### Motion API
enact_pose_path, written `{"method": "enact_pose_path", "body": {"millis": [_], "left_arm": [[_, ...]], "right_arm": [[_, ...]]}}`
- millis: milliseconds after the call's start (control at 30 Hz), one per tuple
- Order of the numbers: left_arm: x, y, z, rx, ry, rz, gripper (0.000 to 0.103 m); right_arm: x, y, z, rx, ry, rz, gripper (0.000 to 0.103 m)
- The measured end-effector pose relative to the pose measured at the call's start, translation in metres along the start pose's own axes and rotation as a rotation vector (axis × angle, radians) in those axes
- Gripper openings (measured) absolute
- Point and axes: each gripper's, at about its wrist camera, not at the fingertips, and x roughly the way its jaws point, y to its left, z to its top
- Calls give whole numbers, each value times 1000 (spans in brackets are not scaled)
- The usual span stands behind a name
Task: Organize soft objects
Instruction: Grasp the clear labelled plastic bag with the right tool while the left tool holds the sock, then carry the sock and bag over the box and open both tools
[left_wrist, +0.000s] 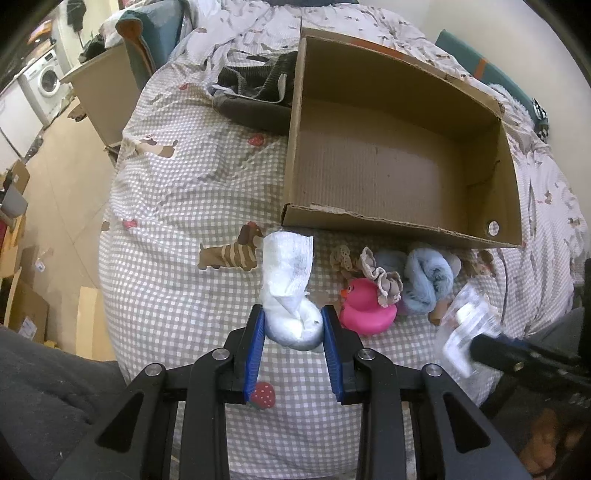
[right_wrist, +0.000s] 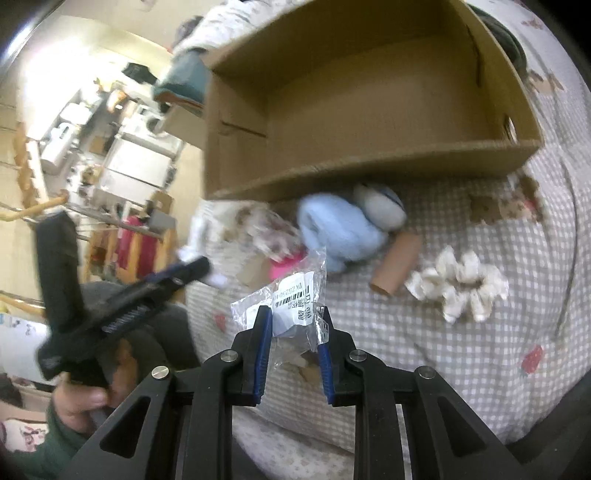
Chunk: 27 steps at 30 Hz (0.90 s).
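Note:
An open cardboard box lies on a checked bedspread; it also shows in the right wrist view. My left gripper is shut on a white rolled cloth just in front of the box. My right gripper is shut on a clear plastic packet with a barcode label, held above the bed; it also shows in the left wrist view. A pink rubber duck, a light blue fluffy roll and a lace scrunchie lie before the box.
A cream scrunchie and a cardboard tube lie on the bedspread to the right. Dark clothes lie left of the box. The bed edge drops to a floor with boxes and a washing machine.

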Motion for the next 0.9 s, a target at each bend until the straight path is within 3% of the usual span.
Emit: {"method": "enact_pose_path", "body": {"millis": [100, 333, 600, 733, 900], "left_arm": [[-3, -2, -1, 5, -12, -4, 27], [-10, -5, 0, 12, -48, 8, 27], [-21, 0, 4, -18, -87, 2, 27], [-33, 0, 19, -38, -86, -43, 27], [-49, -11, 49, -15, -157, -27, 27]], "right_arm": [[-12, 4, 3, -25, -62, 25, 25], [-40, 1, 8, -28, -194, -26, 25], [-59, -8, 8, 1, -259, -45, 25], [-68, -2, 15, -11, -286, -64, 25], [-88, 2, 40, -41, -332, -93, 25]]}}
